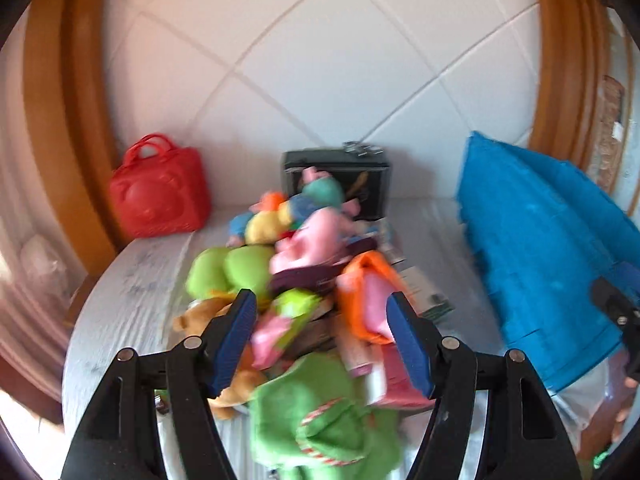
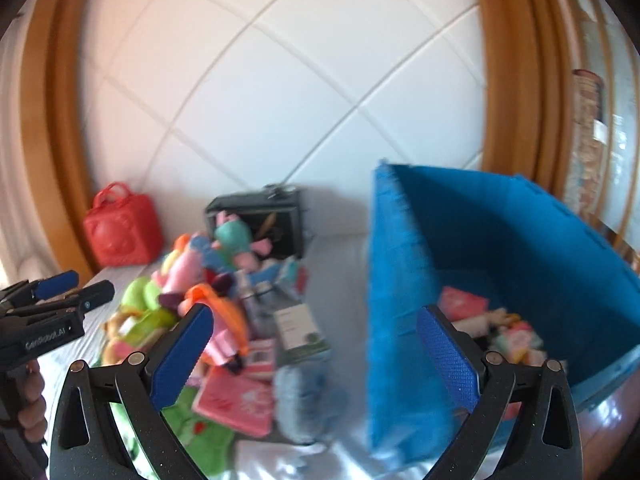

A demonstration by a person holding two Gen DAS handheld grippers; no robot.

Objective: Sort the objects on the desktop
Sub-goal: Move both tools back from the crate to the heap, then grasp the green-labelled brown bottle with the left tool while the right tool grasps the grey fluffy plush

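A heap of plush toys (image 1: 288, 248) and small packets lies on a white surface (image 1: 132, 292); it also shows in the right wrist view (image 2: 192, 292). My left gripper (image 1: 322, 340) is open and empty, hovering over the heap near a pink and green toy (image 1: 280, 320). My right gripper (image 2: 314, 350) is open and empty, held above the surface between the heap and a blue fabric bin (image 2: 404, 300). The bin (image 1: 540, 240) holds several small items (image 2: 500, 328). The left gripper also shows at the left edge of the right wrist view (image 2: 60, 292).
A red handbag (image 1: 160, 190) stands at the back left against the white padded wall. A dark box (image 1: 340, 176) stands behind the heap. A pink packet (image 2: 236, 400), a grey-blue plush (image 2: 304, 404) and a white carton (image 2: 300, 328) lie near the bin. Wooden frames flank both sides.
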